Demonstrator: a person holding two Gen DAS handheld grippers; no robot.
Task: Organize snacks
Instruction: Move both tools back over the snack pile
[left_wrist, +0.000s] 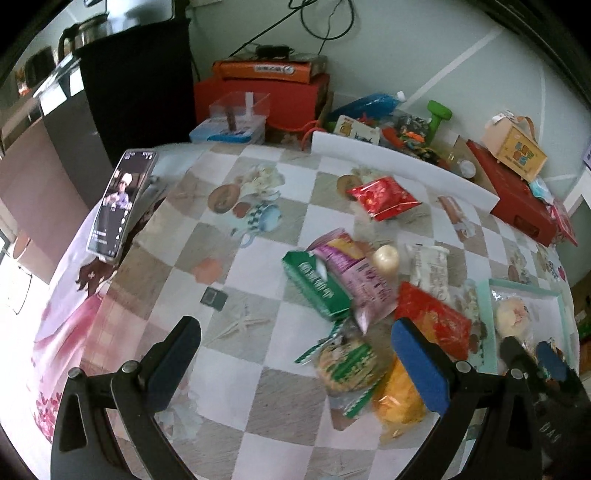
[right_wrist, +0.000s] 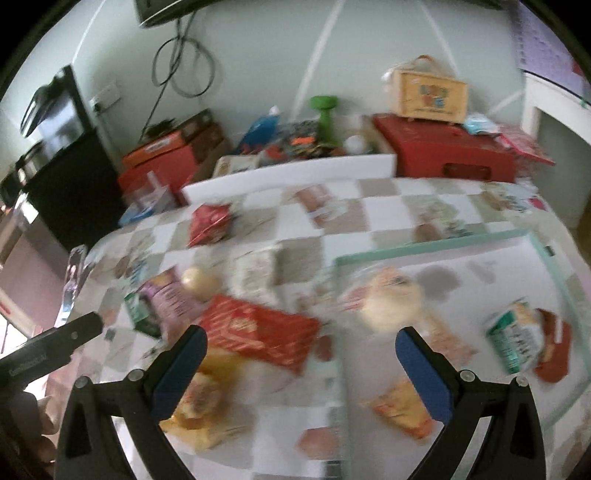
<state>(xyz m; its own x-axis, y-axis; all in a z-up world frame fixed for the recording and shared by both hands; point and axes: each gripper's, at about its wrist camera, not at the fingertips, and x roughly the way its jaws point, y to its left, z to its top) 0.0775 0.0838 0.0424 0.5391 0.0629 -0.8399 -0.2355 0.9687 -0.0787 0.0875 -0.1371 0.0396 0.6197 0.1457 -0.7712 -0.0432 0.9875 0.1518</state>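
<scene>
Snacks lie in a loose pile on the checked tablecloth: a green packet (left_wrist: 316, 284), a purple packet (left_wrist: 360, 273), a round cracker pack (left_wrist: 347, 363), a yellow bag (left_wrist: 400, 391), a red box (left_wrist: 432, 317) (right_wrist: 258, 330) and a red bag (left_wrist: 382, 197) farther back. A mint-rimmed tray (right_wrist: 424, 247) at right holds a round bun (right_wrist: 391, 301), a green-white pack (right_wrist: 513, 339) and an orange pack (right_wrist: 402, 410). My left gripper (left_wrist: 295, 354) is open above the pile. My right gripper (right_wrist: 301, 363) is open, over the tray's left edge.
A phone (left_wrist: 120, 206) stands propped at the table's left edge. A white board (left_wrist: 402, 166) lies along the back, with red boxes (left_wrist: 517, 199), a green dumbbell (left_wrist: 437, 120), a wooden box (left_wrist: 517, 147) and clutter behind it. The right wrist view is blurred.
</scene>
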